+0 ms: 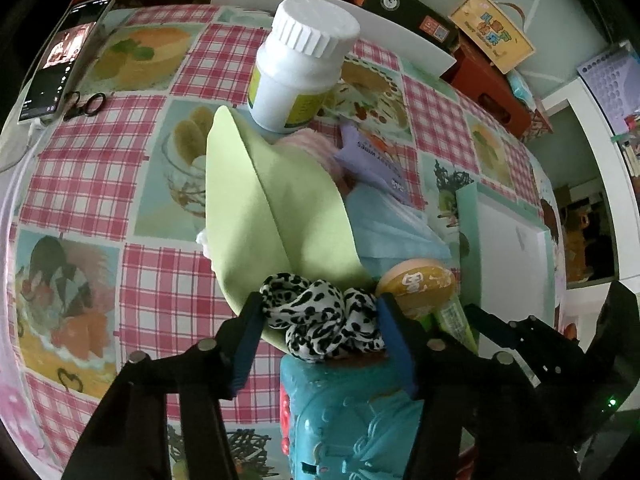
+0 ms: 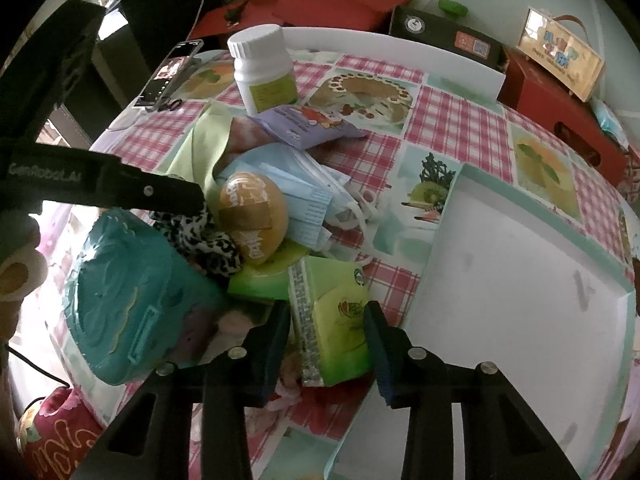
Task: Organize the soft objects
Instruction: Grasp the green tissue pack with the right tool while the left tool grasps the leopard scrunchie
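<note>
Scrunchie (image 1: 320, 316), leopard-print, sits low centre between the left hand-held gripper (image 1: 320, 334) pads, which look closed on it atop the teal box (image 1: 344, 420). Lifting may drag the green sheet (image 1: 276, 208) and tip the white bottle (image 1: 300, 68) beyond. Right hand-held gripper (image 2: 326, 344) stands apart around the tissue pack (image 2: 340, 320).

The counter (image 1: 152, 272) wears a cloth of pink-and-white check set with pale teal food-picture squares. A scrunchie (image 1: 320, 320) is white with black leopard spots. The folded cloth (image 1: 280, 208) is pale green, the face masks (image 2: 304, 188) light blue, the bottle (image 1: 300, 64) white with a yellow-green label, the tissue pack (image 2: 336, 320) bright green, the tray (image 2: 520, 280) white rimmed in mint.
</note>
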Demonstrator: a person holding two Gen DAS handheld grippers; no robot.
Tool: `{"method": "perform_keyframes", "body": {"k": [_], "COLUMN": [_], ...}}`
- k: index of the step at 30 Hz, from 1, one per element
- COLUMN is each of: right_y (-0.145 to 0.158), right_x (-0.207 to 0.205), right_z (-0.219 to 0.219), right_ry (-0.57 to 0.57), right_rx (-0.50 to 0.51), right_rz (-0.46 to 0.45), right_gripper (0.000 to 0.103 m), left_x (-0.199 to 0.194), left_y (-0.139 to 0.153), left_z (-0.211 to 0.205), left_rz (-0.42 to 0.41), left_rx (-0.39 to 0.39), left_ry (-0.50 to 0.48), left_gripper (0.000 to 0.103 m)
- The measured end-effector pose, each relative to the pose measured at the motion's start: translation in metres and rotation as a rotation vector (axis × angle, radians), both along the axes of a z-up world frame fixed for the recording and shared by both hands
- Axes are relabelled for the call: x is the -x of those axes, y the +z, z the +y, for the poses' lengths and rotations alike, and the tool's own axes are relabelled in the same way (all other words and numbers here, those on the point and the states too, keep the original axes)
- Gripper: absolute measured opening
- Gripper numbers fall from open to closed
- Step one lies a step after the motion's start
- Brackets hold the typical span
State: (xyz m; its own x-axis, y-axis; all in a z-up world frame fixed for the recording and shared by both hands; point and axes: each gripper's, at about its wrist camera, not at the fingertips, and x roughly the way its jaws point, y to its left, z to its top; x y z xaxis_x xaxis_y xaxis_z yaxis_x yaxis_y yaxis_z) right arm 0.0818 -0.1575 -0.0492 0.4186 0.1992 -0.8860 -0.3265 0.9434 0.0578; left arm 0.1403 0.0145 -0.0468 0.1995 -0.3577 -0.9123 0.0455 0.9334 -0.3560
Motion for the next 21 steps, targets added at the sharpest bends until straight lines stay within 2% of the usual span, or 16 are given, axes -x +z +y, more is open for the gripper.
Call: {"method": "perform_keyframes", "body": {"k": [9, 10, 11, 21], "right_y": [-0.005, -0.005, -0.005, 0.004], "right_x": [-0.004, -0.005, -0.005, -0.007], "right_z": [0.002, 0.002, 0.0, -0.009], "right_ry": [-0.002, -0.004, -0.007, -0.045], "right_rx": [0.04, 0.043, 0.041, -0.015], "right_rz": [0.0, -0.001, -0.002, -0.007], "right_gripper": [0.04, 0.037, 0.033, 0.03], "left_x": [0.001, 0.001, 0.001, 0.008], "left_y": [-0.001, 0.0, 0.0, 0.009], "left_z": [0.003, 0.003, 0.003, 0.014], "left_rz": [-0.003, -0.004, -0.005, -0.047], "left_rx": [0.007, 0.007, 0.008, 0.038], "left_ry": [0.024, 0.027, 0.029, 0.083], "left_gripper": [0.045, 0.044, 0.043, 0.033]}}
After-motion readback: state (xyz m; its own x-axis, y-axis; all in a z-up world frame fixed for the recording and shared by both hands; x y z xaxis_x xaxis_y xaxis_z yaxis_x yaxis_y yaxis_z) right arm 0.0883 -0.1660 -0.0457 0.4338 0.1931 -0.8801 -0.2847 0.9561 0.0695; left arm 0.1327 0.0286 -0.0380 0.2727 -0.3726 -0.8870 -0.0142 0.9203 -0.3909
